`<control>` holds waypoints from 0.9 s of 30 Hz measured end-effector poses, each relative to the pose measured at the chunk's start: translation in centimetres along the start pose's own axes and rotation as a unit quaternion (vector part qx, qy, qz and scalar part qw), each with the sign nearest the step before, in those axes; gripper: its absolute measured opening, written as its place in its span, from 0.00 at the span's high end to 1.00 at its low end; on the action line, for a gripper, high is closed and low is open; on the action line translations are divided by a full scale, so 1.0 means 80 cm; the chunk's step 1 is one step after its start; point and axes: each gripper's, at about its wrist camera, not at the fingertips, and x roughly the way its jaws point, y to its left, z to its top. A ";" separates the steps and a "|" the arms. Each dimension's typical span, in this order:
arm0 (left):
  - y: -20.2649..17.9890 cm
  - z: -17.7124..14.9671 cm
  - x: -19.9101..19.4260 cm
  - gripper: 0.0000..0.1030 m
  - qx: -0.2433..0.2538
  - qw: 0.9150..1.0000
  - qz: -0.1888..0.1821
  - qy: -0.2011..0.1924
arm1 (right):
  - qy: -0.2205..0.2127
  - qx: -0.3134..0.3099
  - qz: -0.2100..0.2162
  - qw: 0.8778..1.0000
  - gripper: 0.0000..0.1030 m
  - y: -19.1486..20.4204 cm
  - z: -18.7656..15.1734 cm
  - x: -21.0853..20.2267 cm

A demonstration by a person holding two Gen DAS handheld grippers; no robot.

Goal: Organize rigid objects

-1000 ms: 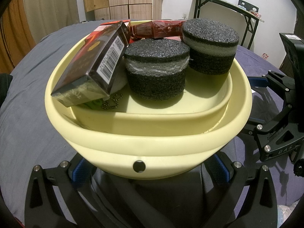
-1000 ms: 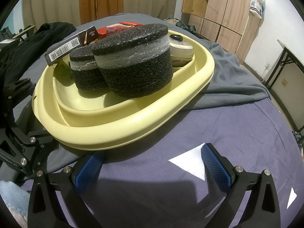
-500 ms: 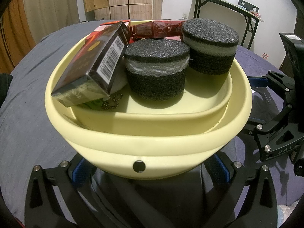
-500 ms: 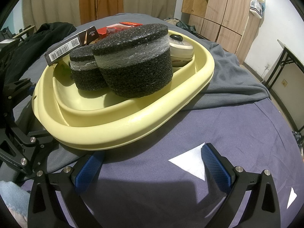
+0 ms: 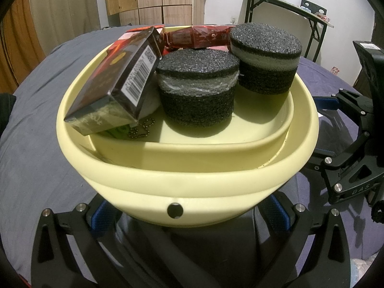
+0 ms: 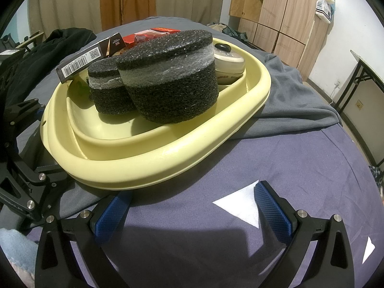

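Observation:
A pale yellow basin (image 5: 192, 180) (image 6: 168, 158) sits on the bed. It holds two black foam cylinders (image 5: 199, 91) (image 5: 266, 60), a dark barcoded box (image 5: 115, 88) leaning on the left rim, red packets (image 5: 196, 36), a bead chain (image 5: 141, 129) and a cream round container (image 6: 228, 60). My left gripper (image 5: 187, 204) is open, its blue pads (image 5: 103, 216) spread wide just under the basin's near wall. My right gripper (image 6: 192, 192) is open over the blanket, with its left pad (image 6: 112, 213) at the basin's rim and nothing between the fingers.
A grey blanket (image 6: 288, 100) lies bunched under the basin's far side. Black clothing (image 6: 48, 52) is piled at the left. Wooden wardrobes (image 6: 283, 12) and a folding table (image 5: 288, 7) stand beyond the bed. White paper scraps (image 6: 240, 206) lie on the purple sheet.

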 end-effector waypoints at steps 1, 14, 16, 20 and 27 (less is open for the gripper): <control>-0.002 0.000 0.001 0.00 0.000 1.000 0.001 0.000 | 0.000 0.000 0.000 1.000 0.00 0.000 0.000 0.000; -0.004 0.000 0.001 0.00 -0.002 1.000 -0.001 0.000 | 0.000 0.000 0.000 1.000 0.00 0.000 0.000 0.000; -0.005 0.000 0.001 0.00 -0.001 1.000 0.000 0.000 | 0.000 0.000 0.000 1.000 0.00 0.000 0.000 0.000; -0.004 -0.001 0.001 0.00 -0.002 1.000 -0.001 0.000 | 0.000 0.000 0.000 1.000 0.00 0.000 0.000 0.000; -0.004 -0.001 0.000 0.00 -0.002 1.000 -0.002 0.000 | 0.000 0.000 0.000 1.000 0.00 0.000 0.000 0.000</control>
